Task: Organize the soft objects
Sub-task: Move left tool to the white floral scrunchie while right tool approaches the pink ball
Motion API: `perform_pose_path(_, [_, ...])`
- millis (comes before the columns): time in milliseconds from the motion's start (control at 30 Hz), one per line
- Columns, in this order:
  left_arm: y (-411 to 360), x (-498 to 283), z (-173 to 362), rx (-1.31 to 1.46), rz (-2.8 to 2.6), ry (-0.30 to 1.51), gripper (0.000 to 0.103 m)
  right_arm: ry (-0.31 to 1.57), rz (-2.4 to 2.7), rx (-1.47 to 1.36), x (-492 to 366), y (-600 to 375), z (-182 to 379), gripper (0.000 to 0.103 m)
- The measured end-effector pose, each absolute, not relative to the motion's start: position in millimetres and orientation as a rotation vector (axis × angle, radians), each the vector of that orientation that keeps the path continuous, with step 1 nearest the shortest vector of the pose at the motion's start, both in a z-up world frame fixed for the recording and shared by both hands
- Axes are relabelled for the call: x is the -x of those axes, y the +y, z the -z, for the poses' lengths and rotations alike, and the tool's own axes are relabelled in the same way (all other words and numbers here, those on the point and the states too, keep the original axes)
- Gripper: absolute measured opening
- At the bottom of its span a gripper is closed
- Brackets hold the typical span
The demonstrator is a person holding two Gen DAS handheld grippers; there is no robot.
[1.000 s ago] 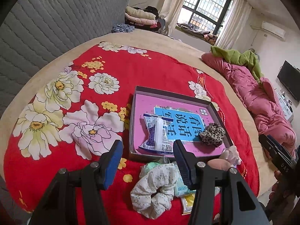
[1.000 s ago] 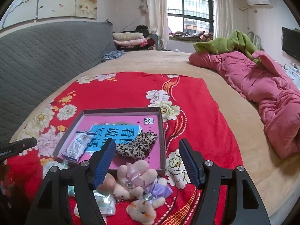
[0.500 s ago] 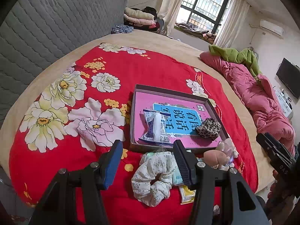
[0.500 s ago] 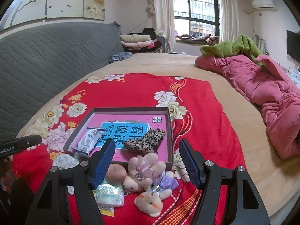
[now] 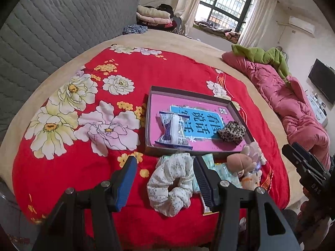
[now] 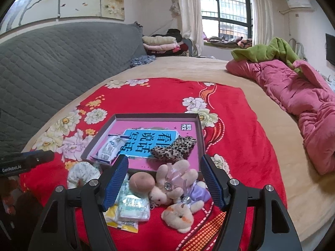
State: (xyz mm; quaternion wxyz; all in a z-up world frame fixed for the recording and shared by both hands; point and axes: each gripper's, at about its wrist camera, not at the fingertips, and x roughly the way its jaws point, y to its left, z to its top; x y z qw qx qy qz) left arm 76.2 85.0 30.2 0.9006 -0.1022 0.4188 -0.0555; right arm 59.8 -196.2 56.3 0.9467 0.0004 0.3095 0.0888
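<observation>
A shallow pink-lined box (image 5: 149, 115) lies on the red flowered blanket. It holds a blue-and-white packet (image 5: 172, 128) and a leopard scrunchie (image 5: 232, 132). In front of the box lie a white floral scrunchie (image 5: 169, 186), tissue packs (image 6: 134, 205) and a heap of small plush toys (image 6: 175, 184). My left gripper (image 5: 164, 163) hovers open above the white scrunchie, holding nothing. My right gripper (image 6: 165, 161) hangs open over the plush toys, also with nothing in it. The toys sit apart from its fingers.
The red blanket (image 5: 69, 167) covers a beige bed with a grey padded headboard (image 5: 52, 31) on the left. A pink quilt (image 6: 293, 96) and green cloth lie on the right side. Folded clothes (image 6: 161, 41) are stacked by the window.
Both grippers have drawn back a little from the box, so more of the white scrunchie, tissue packs and plush toys shows. Both stay open the same width.
</observation>
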Motion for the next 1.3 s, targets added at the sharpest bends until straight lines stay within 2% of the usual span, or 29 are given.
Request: perform_pose_path(1300, [52, -59, 2, 0.126, 0.167, 0.973, 0.056, 0.731, -0.272, -0.015, -47, -176, -16, 0.073])
